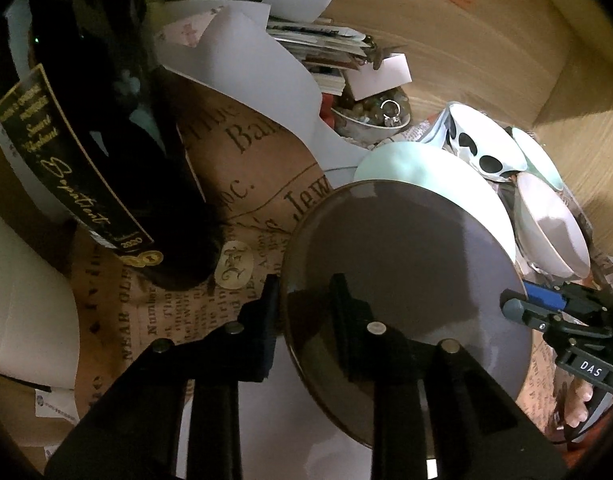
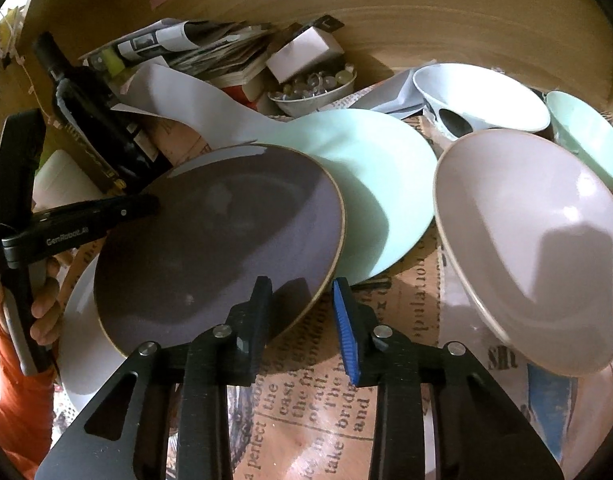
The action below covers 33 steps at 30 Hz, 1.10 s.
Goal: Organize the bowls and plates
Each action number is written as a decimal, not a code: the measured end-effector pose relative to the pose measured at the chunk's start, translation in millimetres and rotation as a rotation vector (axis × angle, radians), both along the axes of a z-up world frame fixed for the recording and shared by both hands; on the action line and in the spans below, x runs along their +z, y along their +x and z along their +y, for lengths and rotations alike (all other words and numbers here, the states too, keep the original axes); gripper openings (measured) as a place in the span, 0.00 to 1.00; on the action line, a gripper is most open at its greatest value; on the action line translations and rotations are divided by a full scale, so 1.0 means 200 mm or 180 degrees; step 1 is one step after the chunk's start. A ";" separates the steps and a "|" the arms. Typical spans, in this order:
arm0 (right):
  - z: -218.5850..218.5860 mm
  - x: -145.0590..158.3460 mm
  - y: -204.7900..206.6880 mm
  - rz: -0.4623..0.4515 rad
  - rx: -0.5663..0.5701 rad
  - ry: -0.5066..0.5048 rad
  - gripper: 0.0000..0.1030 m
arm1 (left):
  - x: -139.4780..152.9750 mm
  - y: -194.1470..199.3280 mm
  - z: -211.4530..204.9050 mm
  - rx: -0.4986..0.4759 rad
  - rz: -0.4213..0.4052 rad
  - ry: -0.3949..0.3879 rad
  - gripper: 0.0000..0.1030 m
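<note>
The grey plate (image 2: 222, 248) lies tilted, its far edge resting over the mint plate (image 2: 370, 184) and its near side above a white plate (image 2: 76, 340) on the paper-covered desk (image 2: 306, 420). The left tool (image 1: 304, 312) has its fingers closed across the plate's rim, one finger over the top face and one outside the edge, so it seems to carry the plate. The right tool (image 2: 302, 320) sits at the opposite rim, jaws parted, straddling the edge but not clearly pinching it; I cannot tell whether it touches. The left hand is the one in charge. Room is tight: a dark bottle (image 2: 94, 116) stands just beside the plate on the left, and a pale bowl (image 2: 526, 240) lies near on the right, with more bowls behind. Open desk shows only toward the near side, so lowering squarely onto a plate looks safest.
</note>
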State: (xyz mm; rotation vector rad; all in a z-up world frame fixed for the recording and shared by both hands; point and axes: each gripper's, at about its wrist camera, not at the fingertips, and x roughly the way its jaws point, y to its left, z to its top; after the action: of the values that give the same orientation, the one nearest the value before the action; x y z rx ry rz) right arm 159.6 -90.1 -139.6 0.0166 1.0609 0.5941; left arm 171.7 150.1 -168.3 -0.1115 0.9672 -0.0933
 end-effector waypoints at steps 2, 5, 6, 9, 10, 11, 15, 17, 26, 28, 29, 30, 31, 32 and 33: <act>0.00 -0.01 0.01 0.0053 -0.0045 0.0046 0.27 | 0.00 0.00 0.00 -0.0007 0.0008 -0.0011 0.24; -0.01 -0.01 0.02 0.0081 -0.0040 0.0067 0.27 | 0.00 0.01 0.00 -0.0030 0.0026 -0.0033 0.24; -0.01 0.00 0.01 0.0074 -0.0036 0.0052 0.27 | 0.00 0.01 0.00 -0.0035 0.0031 -0.0036 0.24; 0.00 0.00 0.00 0.0030 -0.0067 0.0008 0.26 | 0.00 0.01 -0.01 -0.0035 0.0033 -0.0018 0.24; -0.01 0.01 0.00 0.0014 -0.0078 -0.0003 0.26 | 0.00 0.01 -0.02 -0.0036 0.0029 0.0000 0.24; -0.01 0.01 0.00 0.0006 -0.0091 -0.0007 0.26 | 0.00 0.00 -0.03 -0.0039 0.0025 0.0013 0.24; -0.04 0.01 0.00 0.0022 -0.0154 0.0035 0.26 | 0.01 -0.03 -0.05 -0.0070 0.0025 0.0018 0.24; -0.05 0.02 0.00 0.0015 -0.0182 0.0048 0.26 | 0.01 -0.04 -0.06 -0.0077 0.0027 0.0011 0.24; -0.09 0.06 -0.04 -0.0093 -0.0203 0.0078 0.26 | 0.05 -0.10 -0.10 -0.0045 -0.0065 -0.0026 0.24; -0.10 0.08 -0.05 -0.0101 -0.0201 0.0107 0.26 | 0.07 -0.13 -0.11 -0.0026 -0.0093 -0.0038 0.24; -0.10 0.09 -0.06 -0.0111 -0.0199 0.0119 0.26 | 0.08 -0.14 -0.11 -0.0017 -0.0109 -0.0052 0.24; -0.11 0.09 -0.07 -0.0127 -0.0200 0.0123 0.26 | 0.09 -0.15 -0.12 -0.0012 -0.0131 -0.0069 0.24; -0.12 0.10 -0.08 -0.0151 -0.0210 0.0135 0.26 | 0.10 -0.17 -0.12 -0.0013 -0.0148 -0.0081 0.23; -0.12 0.11 -0.09 -0.0168 -0.0211 0.0136 0.26 | 0.11 -0.19 -0.13 -0.0009 -0.0176 -0.0093 0.24; -0.13 0.11 -0.10 -0.0189 -0.0211 0.0142 0.26 | 0.12 -0.20 -0.13 -0.0007 -0.0201 -0.0094 0.24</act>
State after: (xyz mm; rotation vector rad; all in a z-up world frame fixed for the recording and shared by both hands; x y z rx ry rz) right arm 140.1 -116.4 -116.9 0.0725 0.9856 0.5550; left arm 131.5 123.4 -143.9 -0.1341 0.9030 -0.1125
